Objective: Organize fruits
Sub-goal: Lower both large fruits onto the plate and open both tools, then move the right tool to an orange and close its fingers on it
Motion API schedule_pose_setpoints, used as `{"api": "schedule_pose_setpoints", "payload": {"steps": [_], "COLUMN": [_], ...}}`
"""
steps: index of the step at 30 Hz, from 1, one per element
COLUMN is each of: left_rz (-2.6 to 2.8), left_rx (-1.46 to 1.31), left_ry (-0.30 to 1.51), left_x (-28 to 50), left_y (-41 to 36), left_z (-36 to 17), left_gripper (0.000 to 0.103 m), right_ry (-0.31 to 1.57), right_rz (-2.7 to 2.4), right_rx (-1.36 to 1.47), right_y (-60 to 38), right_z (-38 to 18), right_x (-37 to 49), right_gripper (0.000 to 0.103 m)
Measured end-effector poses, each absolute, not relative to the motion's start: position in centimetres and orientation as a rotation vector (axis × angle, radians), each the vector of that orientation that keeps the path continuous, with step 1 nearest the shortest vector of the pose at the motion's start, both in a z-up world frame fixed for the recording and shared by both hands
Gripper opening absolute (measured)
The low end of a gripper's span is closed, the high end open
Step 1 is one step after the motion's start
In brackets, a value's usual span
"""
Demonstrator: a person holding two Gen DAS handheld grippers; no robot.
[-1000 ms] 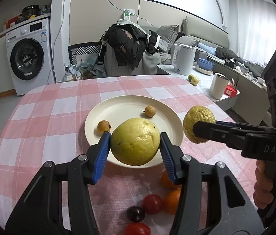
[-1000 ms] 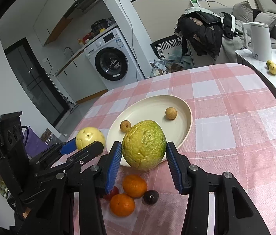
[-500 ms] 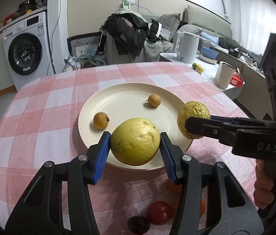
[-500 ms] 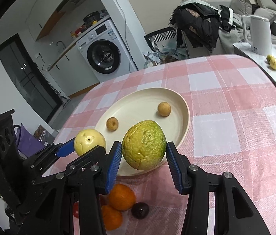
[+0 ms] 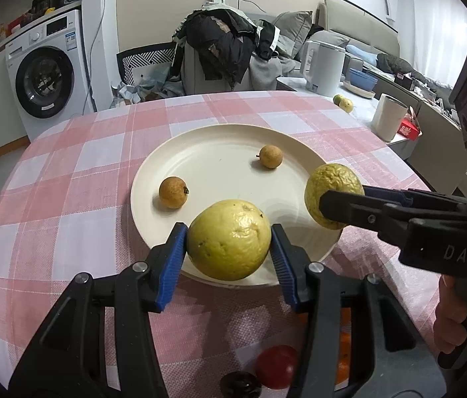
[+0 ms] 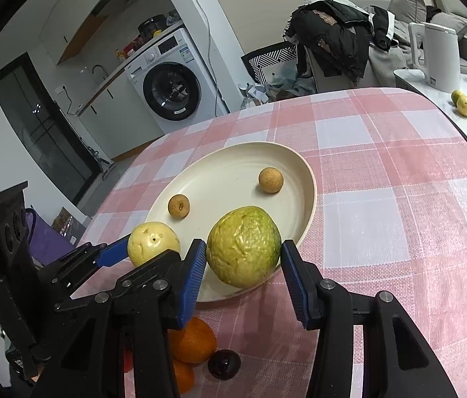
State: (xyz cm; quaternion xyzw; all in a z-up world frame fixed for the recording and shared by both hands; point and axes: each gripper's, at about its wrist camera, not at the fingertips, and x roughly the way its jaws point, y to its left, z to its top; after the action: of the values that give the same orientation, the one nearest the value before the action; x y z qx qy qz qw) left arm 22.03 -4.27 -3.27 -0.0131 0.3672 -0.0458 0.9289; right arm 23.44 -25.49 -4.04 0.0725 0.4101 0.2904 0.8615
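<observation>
Two close downward wrist views, shared plate

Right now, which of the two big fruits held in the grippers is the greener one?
The wrinkled green-tinged fruit in the right gripper. The fruit in the left gripper is plain pale yellow.

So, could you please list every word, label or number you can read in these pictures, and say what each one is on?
"DAS": pale letters on the black body of the right gripper, cut off by the picture's edge.
Washing machine: stickers and panel markings, too small to read.
Red box on the side counter: white print, too blurred to read.
Nothing else legible.
</observation>
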Motion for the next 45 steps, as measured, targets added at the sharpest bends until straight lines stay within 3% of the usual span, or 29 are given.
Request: {"api": "schedule_pose_setpoints", "payload": {"steps": [13,15,16,18,19,21,23,27,45], "left_rz": [-0.084,-0.091,-0.091,-0.086,-0.09,-0.096,-0.074,-0.057,-0.012], "left_rx": [-0.029,-0.035,-0.039,-0.056,-0.067,-0.068,-0.066,-0.088,-0.056], "left_ry": [0.724,0.713,0.71,0.7,0.686,0.666,0.665,0.638,0.634], "left_x": [21.4,20.9,20.7,19.8,19.3,18.1,17.1,14.7,6.8], "left_y": [-4.0,-3.9,-3.7,-3.3,-3.1,-2.7,-2.4,-1.5,-0.8], "left_z": [-2.6,-2.1,-1.9,-1.4,-1.1,-0.4,0.1,1.2,1.3], "left_gripper": [0.048,0.053,0.062,0.077,0.081,0.082,0.087,0.102,0.102], "right_ry": [0.844,0.835,0.831,0.82,0.805,0.782,0.771,0.766,0.805], "right_rz": [0.555,0.544,0.535,0.52,0.513,0.513,0.507,0.49,0.564], "right_rx": [0.124,0.113,0.11,0.11,0.108,0.101,0.084,0.053,-0.115], "right_y": [-26.1,-26.4,-26.7,-27.2,-27.5,-28.0,-28.4,-29.0,-26.2], "right_z": [-3.6,-3.4,-3.3,-3.2,-3.1,-2.8,-2.5,-2.0,-1.7], "right_x": [23.3,23.0,22.8,22.3,21.8,21.2,20.5,19.4,14.3], "right_gripper": [0.048,0.054,0.057,0.076,0.079,0.093,0.099,0.101,0.103]}}
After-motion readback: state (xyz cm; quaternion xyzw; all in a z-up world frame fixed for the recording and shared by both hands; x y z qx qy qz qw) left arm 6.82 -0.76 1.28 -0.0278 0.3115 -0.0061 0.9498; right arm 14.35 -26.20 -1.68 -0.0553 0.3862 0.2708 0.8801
